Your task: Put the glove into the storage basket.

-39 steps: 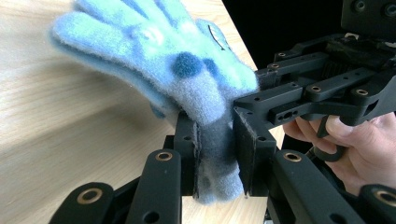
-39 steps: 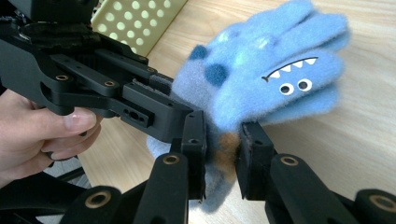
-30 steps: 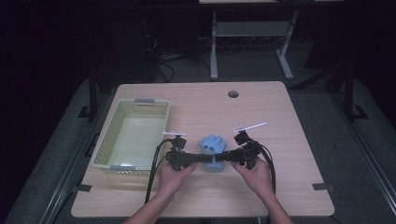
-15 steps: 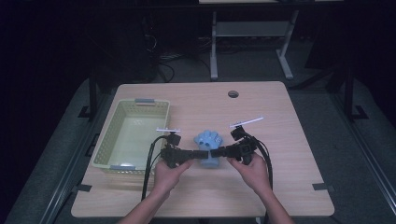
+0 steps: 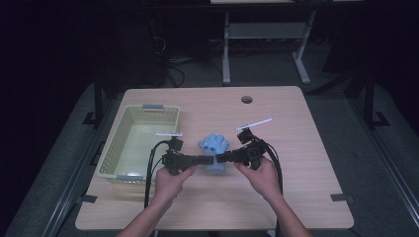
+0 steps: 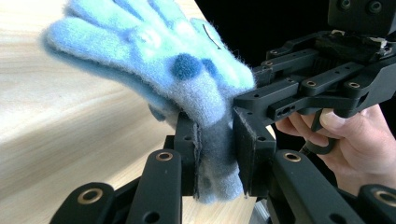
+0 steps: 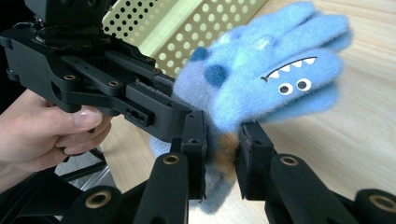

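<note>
scene: fuzzy light-blue monster-face glove (image 5: 214, 147) off the wooden tabletop (image 5: 306, 148) beside the pale-green perforated plastic basket (image 5: 138, 143) | left gripper (image 6: 217, 158) and right gripper (image 7: 223, 156): jaws clamp its cuff | change: glove lifted slightly higher than before | meaning: probably ready to carry to the basket

A laboratory or studio recording bay: a lone wooden table (image 5: 296, 148) with a cable hole (image 5: 246, 99) stands on grey floor mats (image 5: 346, 113) amid dark surroundings, with a metal equipment stand (image 5: 267, 34) and loose cables (image 5: 173, 69) behind it.
</note>
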